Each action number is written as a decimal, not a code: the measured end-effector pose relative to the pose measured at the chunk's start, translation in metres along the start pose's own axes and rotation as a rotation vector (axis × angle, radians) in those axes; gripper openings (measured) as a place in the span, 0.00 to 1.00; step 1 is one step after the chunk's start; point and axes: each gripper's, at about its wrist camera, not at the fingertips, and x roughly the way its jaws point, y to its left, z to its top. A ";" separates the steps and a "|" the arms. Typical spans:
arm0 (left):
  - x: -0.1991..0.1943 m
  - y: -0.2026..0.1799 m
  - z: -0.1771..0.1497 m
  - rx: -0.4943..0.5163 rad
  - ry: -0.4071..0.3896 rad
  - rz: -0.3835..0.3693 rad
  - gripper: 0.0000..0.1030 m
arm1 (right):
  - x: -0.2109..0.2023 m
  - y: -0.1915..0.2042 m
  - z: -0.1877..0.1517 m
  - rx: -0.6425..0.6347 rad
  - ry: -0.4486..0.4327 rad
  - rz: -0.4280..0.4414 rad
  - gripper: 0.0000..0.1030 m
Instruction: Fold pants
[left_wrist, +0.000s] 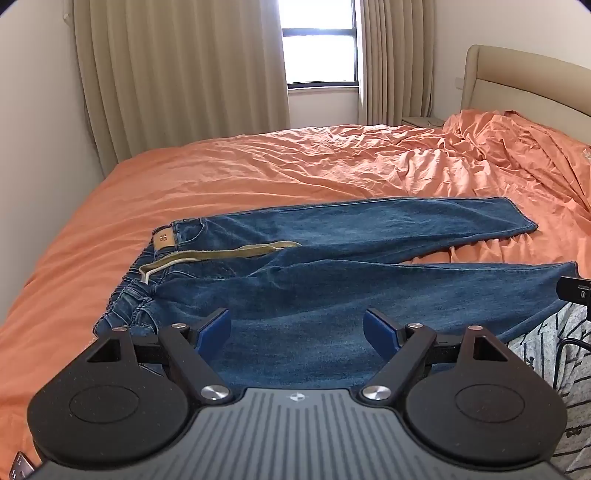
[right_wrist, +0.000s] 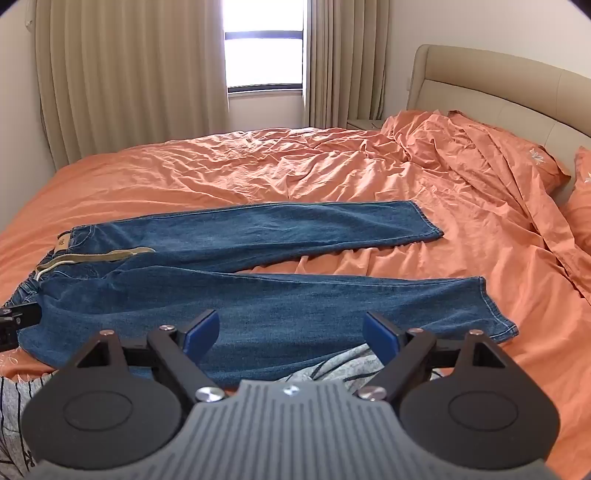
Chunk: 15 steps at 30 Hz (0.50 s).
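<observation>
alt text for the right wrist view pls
Blue jeans lie flat and unfolded on an orange bed sheet, legs spread apart, waistband at left. The right gripper hovers over the near leg, jaws open and empty.

A bed (right_wrist: 480, 332) in rumpled orange bedding carries blue jeans (right_wrist: 258, 295) laid flat, legs toward the headboard (right_wrist: 498, 88), a pillow (right_wrist: 517, 158) against it.

Rumpled orange bedspread (right_wrist: 369, 166), beige padded headboard (right_wrist: 480, 85), beige curtains (left_wrist: 177, 74) flanking a bright window (right_wrist: 264, 55).
</observation>
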 end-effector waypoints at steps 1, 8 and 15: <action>0.000 0.000 0.000 0.002 0.000 0.001 0.92 | 0.000 0.000 0.000 -0.001 0.003 0.000 0.79; 0.001 0.000 -0.005 0.007 0.003 0.006 0.92 | -0.001 -0.001 0.000 -0.004 -0.003 0.004 0.79; -0.001 0.000 -0.004 0.006 0.004 0.018 0.92 | -0.007 -0.003 -0.001 -0.009 -0.006 0.003 0.79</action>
